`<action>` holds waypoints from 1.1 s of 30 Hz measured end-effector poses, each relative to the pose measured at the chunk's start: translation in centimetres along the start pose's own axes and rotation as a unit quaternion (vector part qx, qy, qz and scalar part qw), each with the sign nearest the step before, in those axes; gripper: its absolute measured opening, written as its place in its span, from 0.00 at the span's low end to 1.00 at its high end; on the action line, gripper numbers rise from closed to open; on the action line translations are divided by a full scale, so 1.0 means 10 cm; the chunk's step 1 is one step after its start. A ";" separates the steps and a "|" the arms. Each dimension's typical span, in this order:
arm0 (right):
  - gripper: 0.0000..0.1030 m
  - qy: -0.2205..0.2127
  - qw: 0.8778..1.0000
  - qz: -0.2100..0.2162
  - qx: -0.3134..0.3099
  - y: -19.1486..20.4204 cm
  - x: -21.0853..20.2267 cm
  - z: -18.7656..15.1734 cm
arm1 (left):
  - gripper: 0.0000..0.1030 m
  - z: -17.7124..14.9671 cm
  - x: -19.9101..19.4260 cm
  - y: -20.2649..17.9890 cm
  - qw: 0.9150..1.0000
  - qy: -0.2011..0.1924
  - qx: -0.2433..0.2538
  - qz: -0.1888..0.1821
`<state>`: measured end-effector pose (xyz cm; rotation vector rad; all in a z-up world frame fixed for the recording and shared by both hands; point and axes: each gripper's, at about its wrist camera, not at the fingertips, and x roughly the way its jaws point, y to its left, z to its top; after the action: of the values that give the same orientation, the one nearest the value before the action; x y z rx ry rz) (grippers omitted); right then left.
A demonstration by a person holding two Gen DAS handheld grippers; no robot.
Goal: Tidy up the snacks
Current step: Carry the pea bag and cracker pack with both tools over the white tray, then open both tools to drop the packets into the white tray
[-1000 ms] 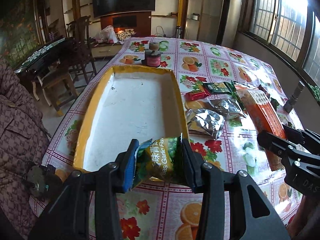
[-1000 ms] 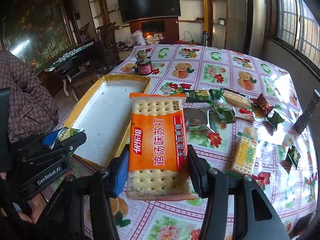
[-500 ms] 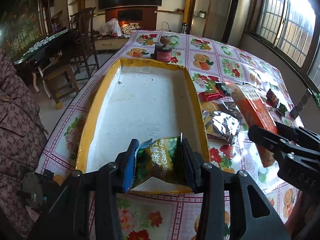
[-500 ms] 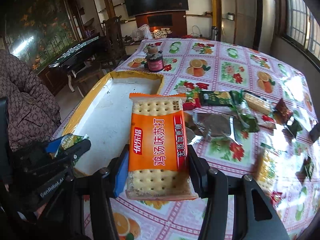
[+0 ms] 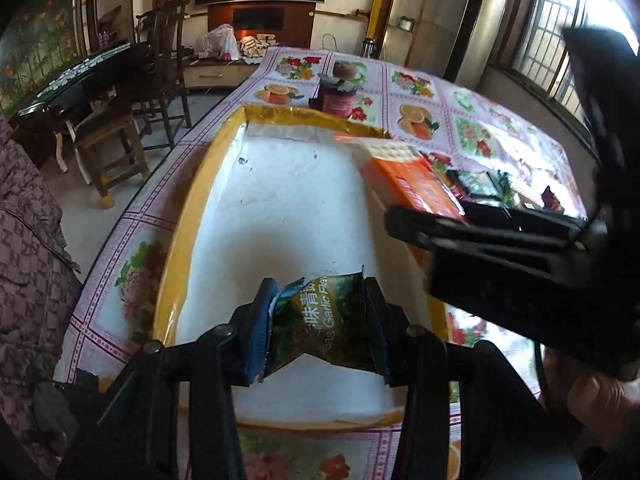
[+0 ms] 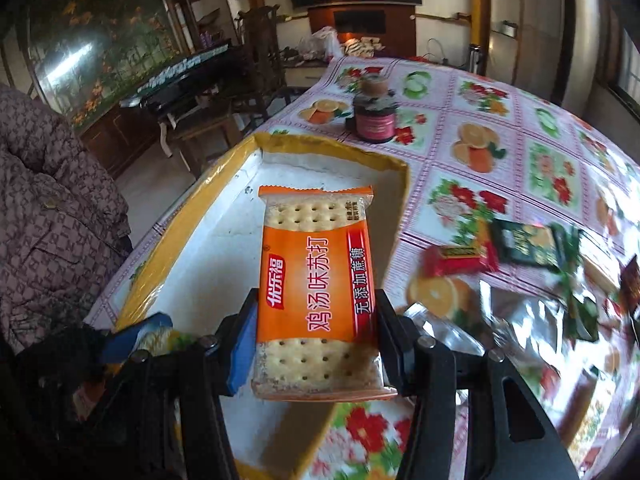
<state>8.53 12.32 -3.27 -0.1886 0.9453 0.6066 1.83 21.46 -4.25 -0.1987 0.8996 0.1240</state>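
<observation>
Low in the frame the left gripper [image 5: 320, 320] pinches a green snack bag [image 5: 324, 320] over the tray [image 5: 172, 240], while the right gripper [image 6: 316, 336], clamping an orange cracker pack [image 6: 316, 280], has swung in from the loose snacks [image 6: 520, 248] at right, so both look ready to drop.

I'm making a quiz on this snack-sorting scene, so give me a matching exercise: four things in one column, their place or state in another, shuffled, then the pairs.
Things:
1. green snack packet
2. orange cracker pack
3. dark jar
4. red wrapped snack

Places or states:
A. stands on the tablecloth beyond the tray's far end
B. clamped in the left gripper
C. lies on the tablecloth, right of the yellow tray
D. clamped in the right gripper

Pairs: 1-B, 2-D, 3-A, 4-C
</observation>
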 end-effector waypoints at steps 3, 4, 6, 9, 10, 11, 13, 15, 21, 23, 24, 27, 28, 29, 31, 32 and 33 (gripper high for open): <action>0.51 0.013 1.000 0.006 -0.009 0.05 0.16 0.04 | 0.44 -0.02 0.09 0.07 1.000 0.014 -0.005 0.000; 0.51 0.017 1.000 0.009 -0.011 0.06 0.21 0.05 | 0.45 -0.03 0.11 0.10 1.000 0.018 -0.006 0.002; 0.51 0.022 1.000 0.013 -0.013 0.08 0.27 0.06 | 0.46 -0.04 0.15 0.13 1.000 0.023 -0.004 0.006; 0.51 0.033 0.999 0.014 -0.017 0.11 0.40 0.06 | 0.48 -0.04 0.22 0.17 0.999 0.032 0.000 0.022; 0.51 0.036 0.999 0.014 -0.017 0.11 0.43 0.05 | 0.48 -0.05 0.25 0.19 0.999 0.036 0.000 0.030; 0.51 0.039 0.999 0.015 -0.019 0.11 0.47 0.05 | 0.48 -0.05 0.27 0.22 0.999 0.038 -0.001 0.035; 0.51 0.042 0.999 0.012 -0.022 0.13 0.51 0.04 | 0.48 -0.06 0.32 0.31 0.997 0.048 -0.007 0.054; 0.51 0.043 0.999 0.012 -0.025 0.13 0.54 0.04 | 0.48 -0.05 0.30 0.39 0.997 0.046 -0.012 0.060; 0.53 0.038 0.999 0.014 -0.017 0.12 0.45 0.01 | 0.68 -0.02 0.21 0.41 0.998 0.042 -0.021 0.035; 0.53 0.035 0.999 0.014 -0.014 0.10 0.38 -0.01 | 0.80 -0.02 0.16 0.35 0.999 0.033 -0.017 0.034; 0.53 0.033 0.999 0.013 -0.012 0.08 0.34 -0.03 | 0.82 -0.02 0.12 0.33 0.999 0.026 -0.015 0.034; 0.53 0.019 1.000 0.013 0.004 -0.02 0.15 -0.09 | 0.86 -0.02 0.03 0.29 0.999 0.015 -0.017 0.031; 0.53 0.013 1.000 0.012 0.012 -0.07 0.07 -0.13 | 0.86 -0.03 -0.02 0.29 0.999 0.009 -0.021 0.029; 0.53 0.008 1.000 0.011 0.018 -0.11 0.00 -0.15 | 0.86 -0.02 -0.05 0.30 0.999 0.004 -0.025 0.026; 0.53 -0.009 0.999 0.011 0.037 -0.24 -0.19 -0.23 | 0.86 -0.03 -0.17 0.33 0.999 -0.010 -0.040 0.012; 0.53 -0.017 0.999 0.012 0.046 -0.29 -0.28 -0.27 | 0.86 -0.03 -0.20 0.34 0.999 -0.015 -0.045 0.005; 0.53 -0.026 0.998 0.012 0.055 -0.33 -0.36 -0.31 | 0.86 -0.04 -0.28 0.35 0.998 -0.024 -0.053 -0.005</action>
<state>6.62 6.87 -2.50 -0.0642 0.9297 0.5776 -0.85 24.67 -2.76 -0.2975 0.8445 0.1666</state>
